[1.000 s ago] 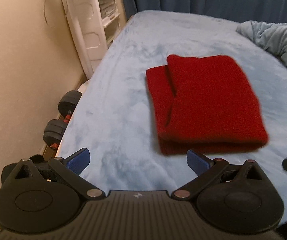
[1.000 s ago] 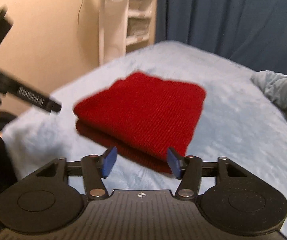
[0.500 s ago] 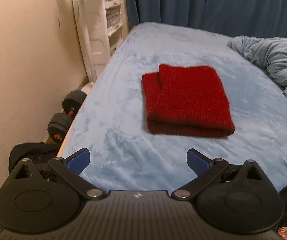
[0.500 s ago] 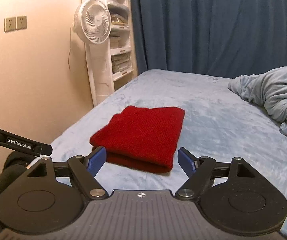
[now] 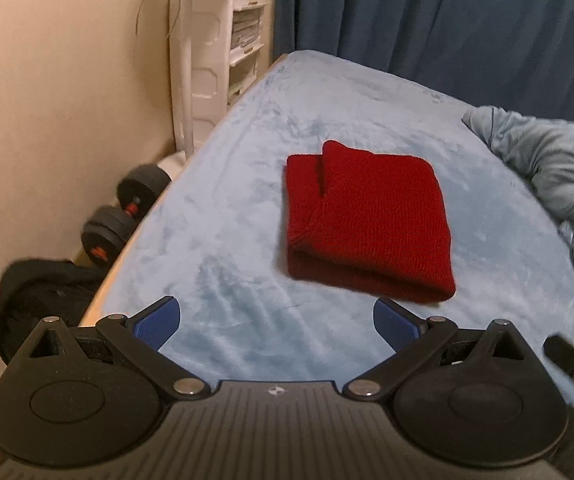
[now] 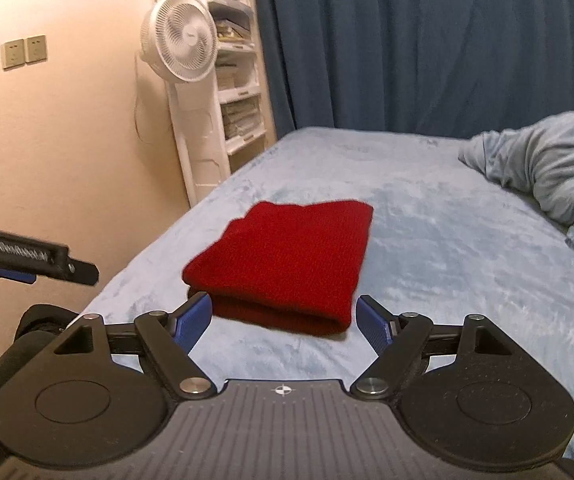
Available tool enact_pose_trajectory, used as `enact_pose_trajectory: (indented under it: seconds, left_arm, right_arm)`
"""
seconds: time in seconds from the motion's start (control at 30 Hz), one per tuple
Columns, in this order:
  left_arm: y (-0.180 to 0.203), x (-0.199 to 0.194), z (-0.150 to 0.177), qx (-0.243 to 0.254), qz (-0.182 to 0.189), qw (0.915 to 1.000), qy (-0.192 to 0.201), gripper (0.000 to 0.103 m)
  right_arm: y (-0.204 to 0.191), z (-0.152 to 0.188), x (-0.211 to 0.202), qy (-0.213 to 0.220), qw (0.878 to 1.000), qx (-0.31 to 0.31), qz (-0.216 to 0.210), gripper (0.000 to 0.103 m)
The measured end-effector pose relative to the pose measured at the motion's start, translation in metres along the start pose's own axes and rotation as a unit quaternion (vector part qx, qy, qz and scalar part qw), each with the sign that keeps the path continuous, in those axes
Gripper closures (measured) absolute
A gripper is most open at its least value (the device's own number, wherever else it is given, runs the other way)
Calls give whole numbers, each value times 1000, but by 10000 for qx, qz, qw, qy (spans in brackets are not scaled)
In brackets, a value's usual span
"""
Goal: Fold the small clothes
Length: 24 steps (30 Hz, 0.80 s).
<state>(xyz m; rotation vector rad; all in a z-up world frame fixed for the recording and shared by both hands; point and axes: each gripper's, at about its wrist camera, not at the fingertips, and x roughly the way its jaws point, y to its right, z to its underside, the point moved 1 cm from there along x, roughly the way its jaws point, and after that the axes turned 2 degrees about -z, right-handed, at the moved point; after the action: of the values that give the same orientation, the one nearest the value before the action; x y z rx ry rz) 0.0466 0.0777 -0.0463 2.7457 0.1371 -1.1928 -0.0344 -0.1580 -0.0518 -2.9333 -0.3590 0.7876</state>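
Sweater (image 5: pixel 363 220) mid-bed (image 5: pixel 223 240) (edges free)

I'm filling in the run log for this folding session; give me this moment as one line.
red knit garment: folded, flat on bed | left gripper: open, empty | right gripper: open, empty, short of garment

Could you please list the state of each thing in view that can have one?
Red knit garment: folded, flat on the bed, free of both grippers.
Left gripper: open, empty.
Right gripper: open, empty, jaws just been opening.
Blue bed cover: spread fairly smooth.
Light blue blanket: bunched up at the bed's right side.
Curtain: drawn shut.
Fan: upright; whether running, cannot tell.
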Motion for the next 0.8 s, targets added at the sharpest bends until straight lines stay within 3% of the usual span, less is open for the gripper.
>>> enact_pose_trajectory:
  seconds: [0.13,0.23,0.3,0.53,0.67,0.8]
  left_arm:
    - [-1,21,-11,-524,167,9983,-188,0]
    - [-6,47,-22,-1316,566,9887,-435,0]
    - [-3,67,-28,-1585,698,9833,-562,0]
    - [25,132,-47,-1493,431,9840,-867,0]
    - [31,173,-51,-1540,-75,9803,-1233,0]
    - [27,206,-51,-1687,-544,9696,-1690,0]
  right_arm:
    - [18,-5,19,-210,9996,198,-4,20]
    - [43,-15,40,-318,9979,570,57,19]
    - [68,-25,59,-440,9935,1049,97,18]
    - [150,-60,138,-714,9721,2225,175,16]
    - [178,-80,196,-897,9696,2266,210,16]
    - [192,-100,269,-1308,9724,1916,253,16]
